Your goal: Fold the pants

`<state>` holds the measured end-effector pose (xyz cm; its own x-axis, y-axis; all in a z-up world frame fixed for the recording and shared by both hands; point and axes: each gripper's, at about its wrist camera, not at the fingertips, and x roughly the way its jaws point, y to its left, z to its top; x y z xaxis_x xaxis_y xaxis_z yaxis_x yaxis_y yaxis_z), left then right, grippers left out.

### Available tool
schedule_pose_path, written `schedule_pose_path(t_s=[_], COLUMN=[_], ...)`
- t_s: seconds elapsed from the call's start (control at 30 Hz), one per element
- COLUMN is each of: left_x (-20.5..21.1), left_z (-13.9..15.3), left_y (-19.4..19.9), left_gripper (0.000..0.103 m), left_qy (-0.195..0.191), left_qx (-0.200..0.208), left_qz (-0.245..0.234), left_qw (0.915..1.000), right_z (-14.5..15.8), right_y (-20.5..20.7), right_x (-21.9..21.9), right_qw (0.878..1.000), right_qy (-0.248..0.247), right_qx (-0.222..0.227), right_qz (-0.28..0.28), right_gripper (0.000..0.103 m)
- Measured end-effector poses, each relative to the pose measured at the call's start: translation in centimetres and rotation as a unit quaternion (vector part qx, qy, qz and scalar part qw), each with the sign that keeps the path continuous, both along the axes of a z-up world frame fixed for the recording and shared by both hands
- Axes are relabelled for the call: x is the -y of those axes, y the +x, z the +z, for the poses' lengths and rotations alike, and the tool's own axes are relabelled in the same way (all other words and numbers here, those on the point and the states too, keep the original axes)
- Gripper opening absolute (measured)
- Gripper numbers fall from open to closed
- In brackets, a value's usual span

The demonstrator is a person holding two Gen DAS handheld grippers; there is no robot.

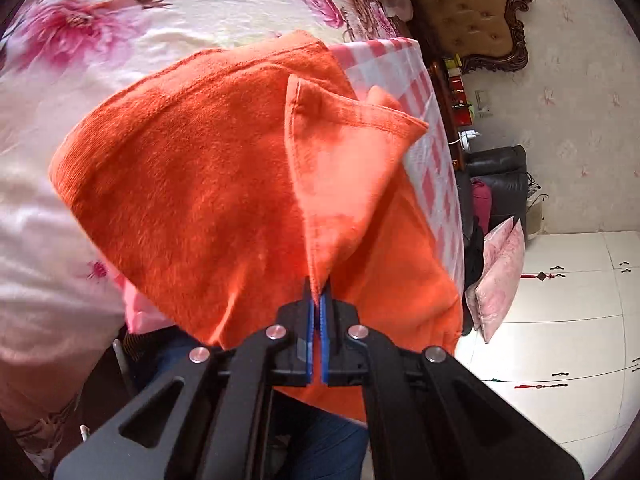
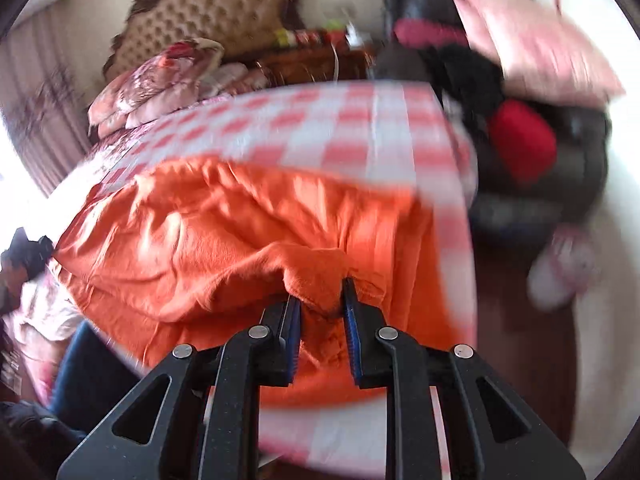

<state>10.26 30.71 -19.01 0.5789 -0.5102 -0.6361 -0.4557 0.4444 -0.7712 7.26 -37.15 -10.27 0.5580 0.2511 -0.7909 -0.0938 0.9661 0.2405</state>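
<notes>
The orange pants [image 1: 200,184] lie on a bed, partly over a pink-and-white checked cloth [image 1: 432,152]. My left gripper [image 1: 319,292] is shut on a thin edge of the pants and lifts a flap [image 1: 340,168] up off the rest. In the blurred right wrist view the pants [image 2: 224,224] lie crumpled on the checked cloth [image 2: 320,128]. My right gripper [image 2: 320,300] has a thick bunch of orange fabric between its blue pads [image 2: 352,316], with the jaws a little apart around it.
A floral bedsheet [image 1: 120,40] covers the bed to the left. A tufted headboard [image 1: 472,12], a dark nightstand [image 2: 312,60], a black armchair [image 2: 540,168] with pink pillows [image 1: 500,276] and white cabinets [image 1: 560,320] stand beyond the bed's edge. Blue jeans legs [image 1: 320,440] are below.
</notes>
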Motion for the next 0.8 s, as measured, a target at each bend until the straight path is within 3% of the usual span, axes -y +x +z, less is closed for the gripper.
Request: schedule_pose_path(t_s=[0.07, 0.2, 0.23, 0.3, 0.37, 0.43, 0.57, 0.63, 0.67, 0.77, 0.8], left_x=[0.2, 1.2, 1.6, 2.4, 3.0, 3.3, 3.7, 3.6, 3.7, 3.9, 3.8], left_z=[0.5, 1.9, 2.5, 3.3, 3.8, 3.8, 3.9, 3.8, 3.8, 3.8, 4.0], left_y=[-0.1, 0.0, 0.2, 0.5, 0.7, 0.9, 0.9, 0.8, 0.9, 0.7, 0.7], left_gripper=[0.002, 0.008, 0.010, 0.017, 0.017, 0.017, 0.019, 0.023, 0.025, 0.029, 0.032], left_qy=[0.017, 0.079, 0.107, 0.151, 0.193, 0.206, 0.224, 0.227, 0.229, 0.235, 0.242], left_qx=[0.010, 0.014, 0.014, 0.010, 0.003, 0.001, -0.001, 0.005, 0.008, 0.012, 0.013], left_qz=[-0.003, -0.018, -0.024, -0.034, -0.041, -0.042, -0.047, -0.050, -0.052, -0.052, -0.050], left_qw=[0.9998, 0.9966, 0.9938, 0.9879, 0.9803, 0.9777, 0.9734, 0.9726, 0.9720, 0.9705, 0.9689], right_z=[-0.5, -1.2, -1.3, -1.6, -2.0, -2.2, -1.4, -1.3, -1.2, -2.0, -2.3], right_y=[-1.1, -2.1, -2.4, -3.0, -3.5, -3.6, -2.6, -2.0, -1.1, 0.1, 0.0], right_x=[1.2, 3.8, 4.2, 4.6, 4.8, 5.3, 5.3, 5.9, 5.5, 4.9, 4.9], right_qw=[0.997, 0.976, 0.968, 0.953, 0.933, 0.915, 0.891, 0.892, 0.898, 0.903, 0.907], right_qy=[0.062, 0.169, 0.191, 0.230, 0.285, 0.329, 0.374, 0.370, 0.348, 0.326, 0.314], right_qx=[-0.015, -0.054, -0.068, -0.091, -0.103, -0.106, -0.111, -0.116, -0.127, -0.150, -0.151], right_qz=[-0.036, -0.128, -0.149, -0.173, -0.195, -0.208, -0.231, -0.233, -0.235, -0.236, -0.237], right_gripper=[0.031, 0.073, 0.076, 0.076, 0.076, 0.076, 0.076, 0.080, 0.082, 0.082, 0.077])
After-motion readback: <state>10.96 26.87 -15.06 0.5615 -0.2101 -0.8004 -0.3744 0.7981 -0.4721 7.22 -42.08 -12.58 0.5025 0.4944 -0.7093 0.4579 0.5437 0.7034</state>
